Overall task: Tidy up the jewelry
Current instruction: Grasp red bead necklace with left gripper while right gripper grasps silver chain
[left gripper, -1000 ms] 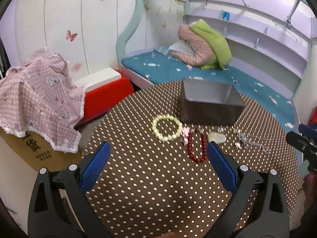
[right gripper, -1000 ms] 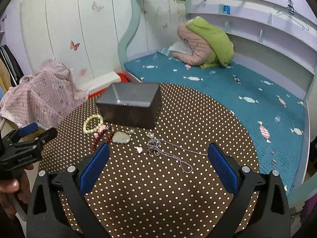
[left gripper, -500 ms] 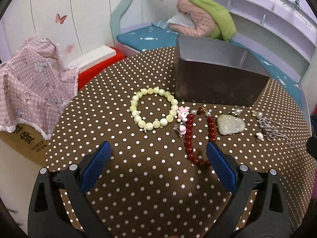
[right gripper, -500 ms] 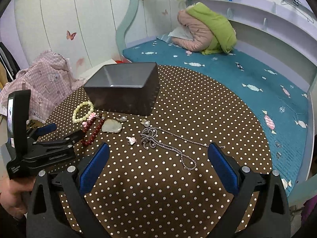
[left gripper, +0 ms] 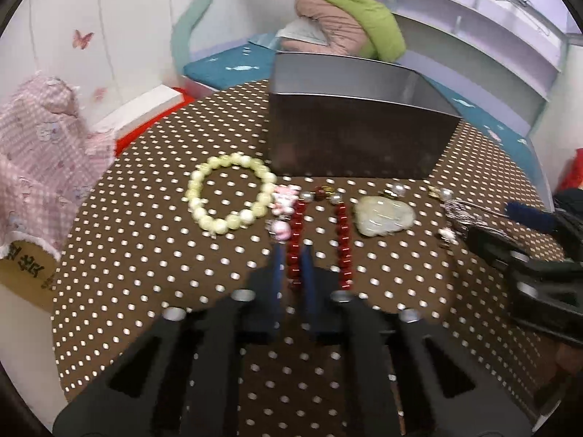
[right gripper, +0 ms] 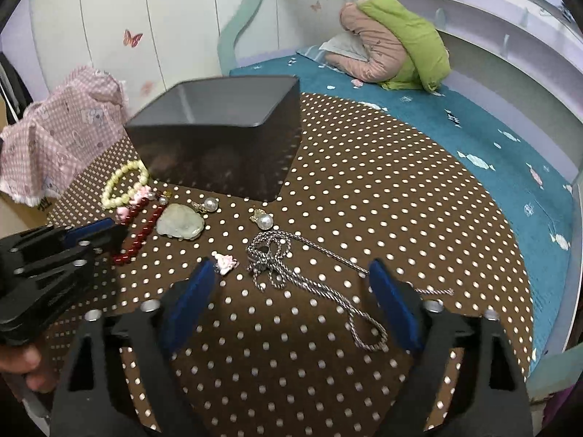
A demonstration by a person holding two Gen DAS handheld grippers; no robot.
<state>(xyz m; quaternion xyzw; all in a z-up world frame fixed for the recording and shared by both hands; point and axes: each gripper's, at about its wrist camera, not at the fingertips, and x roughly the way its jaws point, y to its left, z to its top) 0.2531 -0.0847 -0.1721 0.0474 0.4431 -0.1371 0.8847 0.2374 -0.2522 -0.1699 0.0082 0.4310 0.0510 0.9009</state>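
Note:
On the brown dotted table, my left gripper (left gripper: 292,258) is shut on the left strand of the red bead bracelet (left gripper: 342,240), near its lower end. The right wrist view shows that same gripper (right gripper: 109,233) low at the left by the red beads (right gripper: 140,236). My right gripper (right gripper: 291,287) hovers low over the silver chain necklace (right gripper: 277,266); its jaws are closing with the chain's tangle between them, and the pads do not touch it. An open dark grey box (left gripper: 357,127) stands just behind the jewelry.
Beside the red beads lie a cream bead bracelet (left gripper: 229,195), a pale jade pendant (left gripper: 382,215), pearl earrings (right gripper: 264,220) and small pink charms (right gripper: 226,262). A teal bed (right gripper: 492,138) runs behind the table. A pink checked cloth (left gripper: 40,153) hangs at the left.
Both grippers have dropped closer to the table. The left jaws went from wide open to shut on the red bracelet strand. The right jaws have narrowed around the silver chain.

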